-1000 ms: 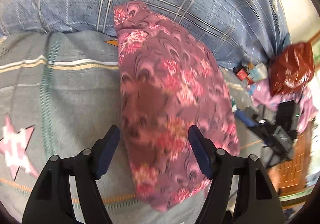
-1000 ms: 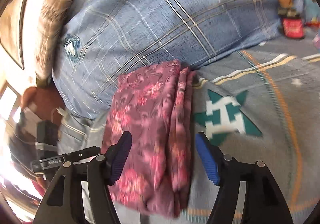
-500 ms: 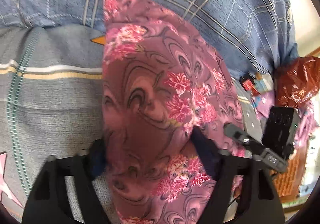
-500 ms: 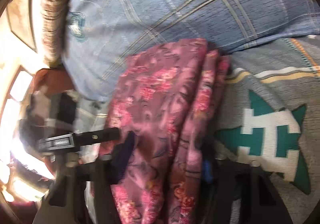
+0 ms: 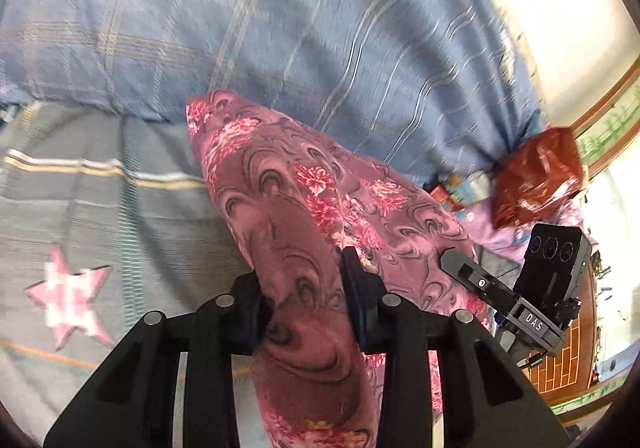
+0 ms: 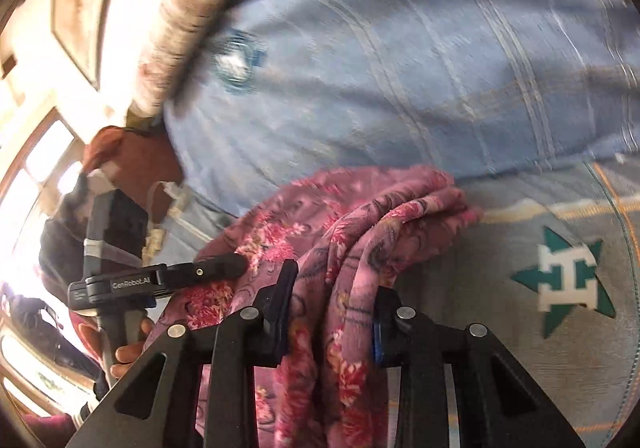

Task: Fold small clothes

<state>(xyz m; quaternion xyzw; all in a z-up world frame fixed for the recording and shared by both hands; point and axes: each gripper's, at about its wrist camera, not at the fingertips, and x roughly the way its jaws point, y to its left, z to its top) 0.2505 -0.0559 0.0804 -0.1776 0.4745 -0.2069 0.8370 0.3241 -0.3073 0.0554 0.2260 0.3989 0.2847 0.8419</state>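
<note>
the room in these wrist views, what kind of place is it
Most likely a bedroom at home, with the work done on a bed. A striped sheet with star patches covers the surface, a big blue checked quilt is bunched behind the floral garment, and a pillow lies near the wall.

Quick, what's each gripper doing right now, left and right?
Left gripper: jaws closing on the floral cloth, fabric pinched between them.
Right gripper: jaws closing on the same floral cloth, bunched folds between them.

"DAS" on the right gripper [image 5: 534, 322] body, lower right; "GenRobot.AI" on the left gripper [image 6: 132, 282] body, left of frame.
</note>
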